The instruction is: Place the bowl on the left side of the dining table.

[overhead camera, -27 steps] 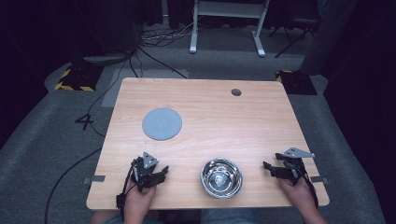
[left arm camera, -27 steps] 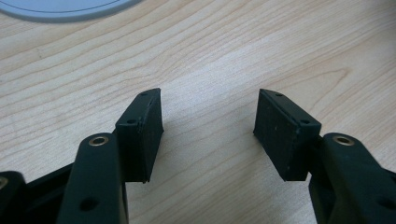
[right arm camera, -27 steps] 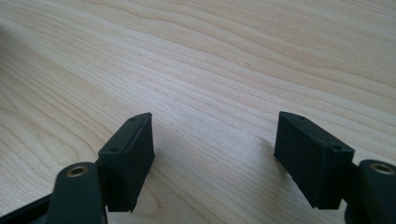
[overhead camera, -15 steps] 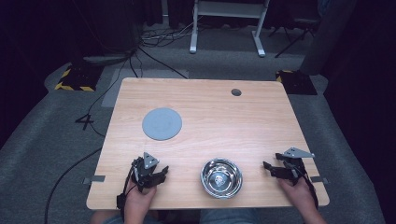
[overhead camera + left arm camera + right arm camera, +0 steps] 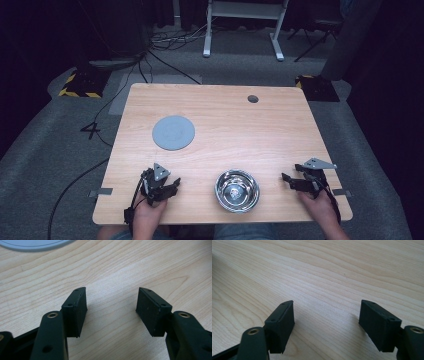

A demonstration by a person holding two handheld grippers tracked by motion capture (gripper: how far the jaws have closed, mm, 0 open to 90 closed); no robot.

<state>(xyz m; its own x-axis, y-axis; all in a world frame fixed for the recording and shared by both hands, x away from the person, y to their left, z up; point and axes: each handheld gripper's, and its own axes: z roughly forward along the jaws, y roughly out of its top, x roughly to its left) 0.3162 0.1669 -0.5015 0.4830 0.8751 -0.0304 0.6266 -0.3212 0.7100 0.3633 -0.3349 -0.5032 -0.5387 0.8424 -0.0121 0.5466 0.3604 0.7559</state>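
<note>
- Compared with the two earlier high views, nothing has moved: the steel bowl, the grey disc and both hands are in the same places as a moment ago.
- I judge from this that the work has not really started; the person seems to be at a rest pose before the first reach.
- The steel bowl stands upright near the front edge of the wooden table, and it looks empty. I use it as the landmark for the other places.
- The left gripper rests on the table just to the left of the bowl, near it but not touching. In the left gripper view its jaws are spread, with only bare wood between the pads; it holds nothing.
- The right gripper is to the right of the bowl, a little apart from the rim, and it points toward the bowl. In the right gripper view its jaws are also spread wide, with bare wood between the pads, and it pinches nothing.
- The grey disc lies flat on the table, behind the bowl and to its left, well apart from it. Its edge appears at the top of the left gripper view.
- Since the bowl sits between the two grippers, it is probably the first thing to be taken.
</note>
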